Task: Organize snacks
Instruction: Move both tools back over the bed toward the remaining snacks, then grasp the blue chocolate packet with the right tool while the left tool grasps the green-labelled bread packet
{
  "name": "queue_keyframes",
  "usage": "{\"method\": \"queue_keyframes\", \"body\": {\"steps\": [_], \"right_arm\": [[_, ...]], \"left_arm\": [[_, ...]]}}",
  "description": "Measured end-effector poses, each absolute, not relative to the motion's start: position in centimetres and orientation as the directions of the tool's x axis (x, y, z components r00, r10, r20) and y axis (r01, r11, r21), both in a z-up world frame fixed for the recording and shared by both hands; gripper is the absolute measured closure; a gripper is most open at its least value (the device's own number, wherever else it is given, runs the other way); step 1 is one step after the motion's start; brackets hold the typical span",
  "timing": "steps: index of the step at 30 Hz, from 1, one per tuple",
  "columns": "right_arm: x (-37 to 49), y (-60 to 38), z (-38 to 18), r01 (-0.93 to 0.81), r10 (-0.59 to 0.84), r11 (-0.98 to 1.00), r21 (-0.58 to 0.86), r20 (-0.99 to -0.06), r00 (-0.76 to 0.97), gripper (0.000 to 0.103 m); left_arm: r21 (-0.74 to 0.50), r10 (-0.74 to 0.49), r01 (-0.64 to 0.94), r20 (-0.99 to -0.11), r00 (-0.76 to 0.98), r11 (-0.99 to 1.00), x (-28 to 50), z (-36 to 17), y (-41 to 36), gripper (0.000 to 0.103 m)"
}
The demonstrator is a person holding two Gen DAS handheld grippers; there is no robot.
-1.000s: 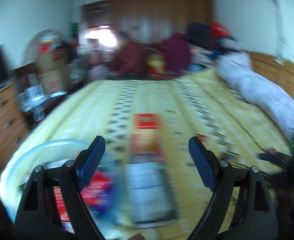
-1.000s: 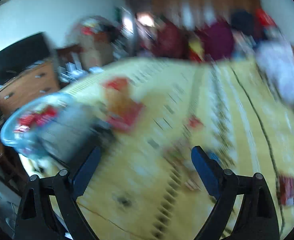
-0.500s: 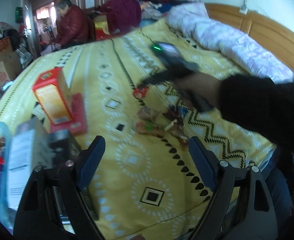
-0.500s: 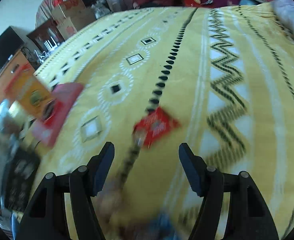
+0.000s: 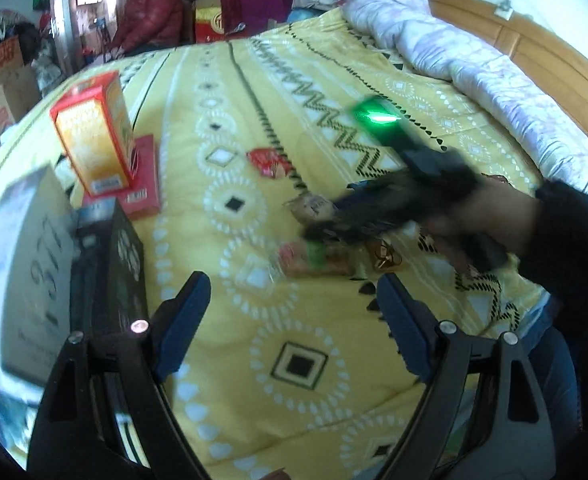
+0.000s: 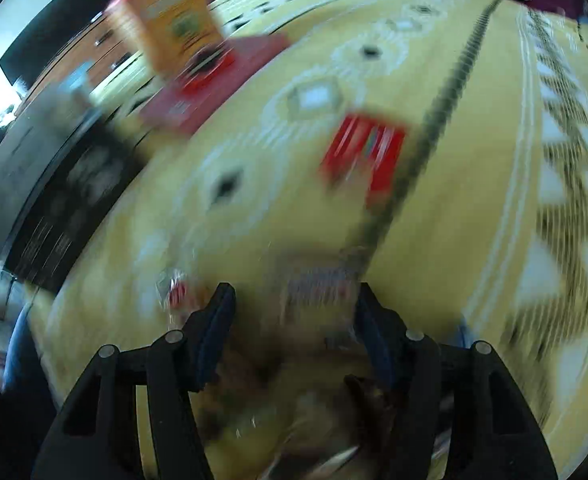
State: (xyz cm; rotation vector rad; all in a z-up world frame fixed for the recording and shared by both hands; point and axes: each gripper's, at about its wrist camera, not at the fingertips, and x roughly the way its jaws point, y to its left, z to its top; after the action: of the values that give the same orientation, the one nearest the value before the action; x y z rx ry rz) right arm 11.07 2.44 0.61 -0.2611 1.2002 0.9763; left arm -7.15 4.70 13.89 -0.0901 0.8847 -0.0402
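Small snack packets lie loose on the yellow bedspread (image 5: 294, 80): a red packet (image 5: 267, 162), a brown one (image 5: 314, 208) and one with green print (image 5: 310, 256). My left gripper (image 5: 291, 320) hangs open above the spread, short of them, with nothing between its fingers. In the right wrist view my right gripper (image 6: 294, 320) points down over the pile. Its jaws are closing, with a blurred pale packet (image 6: 318, 280) between them; I see no pad touching it. The red packet (image 6: 366, 156) lies beyond. A hand in a dark sleeve (image 5: 574, 248) holds the right gripper.
An orange box (image 5: 93, 136) stands upright on a flat red box (image 5: 141, 188) at the left. A black box (image 5: 109, 272) and a grey-white box (image 5: 25, 272) stand nearer. A pale quilt (image 5: 474, 52) lies along the wooden headboard. A person sits beyond the bed.
Both grippers have tipped downward toward the bed. The left view swung from the boxes to the snack pile. The right gripper dropped over the packets and its jaws narrowed.
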Motion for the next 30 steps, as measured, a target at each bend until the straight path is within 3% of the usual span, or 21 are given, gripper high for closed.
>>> {"method": "queue_keyframes", "body": {"steps": [2,6,9,10,11,14,23,27,30], "right_arm": [[8.2,-0.2,1.8,-0.713,0.534,0.600,0.363,-0.845,0.019,0.040],[4.7,-4.7,6.7,-0.694,0.549,0.669,0.264,-0.806,0.222,0.038],[2.8,-7.9,9.8,-0.660,0.524,0.731,0.176,-0.764,0.376,0.016],[2.6,-8.3,9.9,-0.652,0.502,0.744,0.147,-0.767,0.400,0.015],[2.4,-9.0,9.3,-0.640,0.474,0.756,0.136,-0.789,0.392,0.015],[3.1,-10.7,7.5,-0.575,0.461,0.793,0.200,-0.815,0.352,0.033],[8.9,-6.5,2.7,-0.574,0.384,0.805,0.150,-0.870,0.311,0.034],[9.7,-6.2,0.6,-0.563,0.339,0.817,0.125,-0.894,0.293,0.049],[8.3,-9.1,2.9,-0.512,0.406,0.837,0.192,-0.846,0.346,0.050]], "left_arm": [[-0.120,-0.087,-0.011,-0.776,0.625,0.993,-7.6,13.6,4.8,0.017],[-0.124,-0.092,-0.009,-0.786,0.611,0.992,-9.1,13.3,4.6,0.017],[-0.164,-0.116,-0.028,-0.798,0.591,0.986,-9.7,12.8,5.0,0.017],[-0.168,-0.117,-0.032,-0.801,0.587,0.985,-9.9,12.7,4.9,0.017],[-0.168,-0.117,-0.033,-0.803,0.584,0.985,-9.9,12.6,4.9,0.017],[-0.161,-0.116,-0.027,-0.804,0.583,0.987,-9.9,12.6,4.5,0.017],[-0.179,-0.148,0.001,-0.809,0.569,0.984,-6.8,11.2,3.8,0.017],[-0.231,-0.187,-0.006,-0.801,0.569,0.973,-3.8,9.9,4.1,0.018],[-0.195,-0.151,-0.018,-0.813,0.563,0.981,-1.4,7.9,4.4,0.018]]}}
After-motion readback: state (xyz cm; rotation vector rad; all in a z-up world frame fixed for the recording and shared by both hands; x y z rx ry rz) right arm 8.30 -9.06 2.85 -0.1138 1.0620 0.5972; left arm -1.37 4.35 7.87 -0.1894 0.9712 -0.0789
